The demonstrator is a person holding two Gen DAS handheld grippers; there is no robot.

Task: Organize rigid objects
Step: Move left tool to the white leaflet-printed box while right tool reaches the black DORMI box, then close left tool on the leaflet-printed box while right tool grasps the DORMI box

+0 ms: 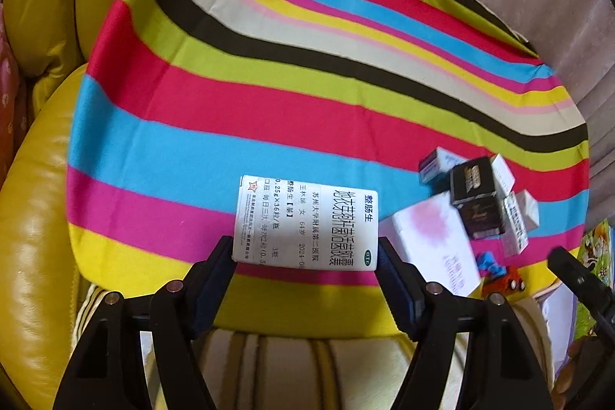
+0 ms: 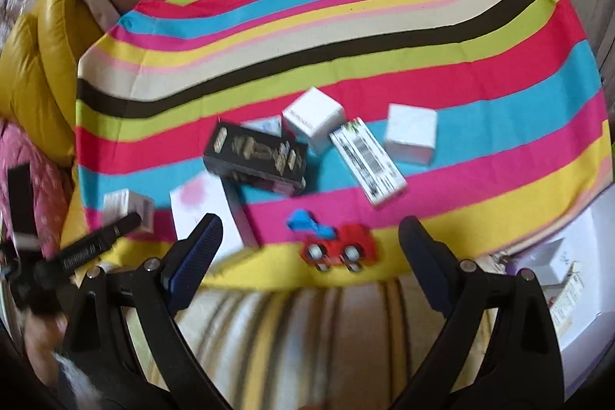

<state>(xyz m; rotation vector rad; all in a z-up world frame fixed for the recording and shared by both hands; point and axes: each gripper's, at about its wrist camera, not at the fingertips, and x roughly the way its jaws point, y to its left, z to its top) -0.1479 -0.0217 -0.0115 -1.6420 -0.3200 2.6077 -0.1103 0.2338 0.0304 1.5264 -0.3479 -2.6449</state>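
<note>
White cardboard medicine box (image 1: 305,223) with black print sits between the left gripper (image 1: 307,256) fingers, pads on both long sides, so a pinch across its width; it hangs over the near pink and yellow stripes of the striped cloth (image 1: 269,95). Likely step: carry it and set it down tidy. Keep the squeeze even, lower it flat, and let go only once the base rests on the cloth. Right of it lie the loose boxes: black box (image 2: 255,160), white cube (image 2: 313,116), barcode box (image 2: 367,160), second white box (image 2: 411,133), red toy car (image 2: 340,246) nearest. Right gripper (image 2: 307,248) is spread wide and empty above the car; keep it clear of the pile.
</note>
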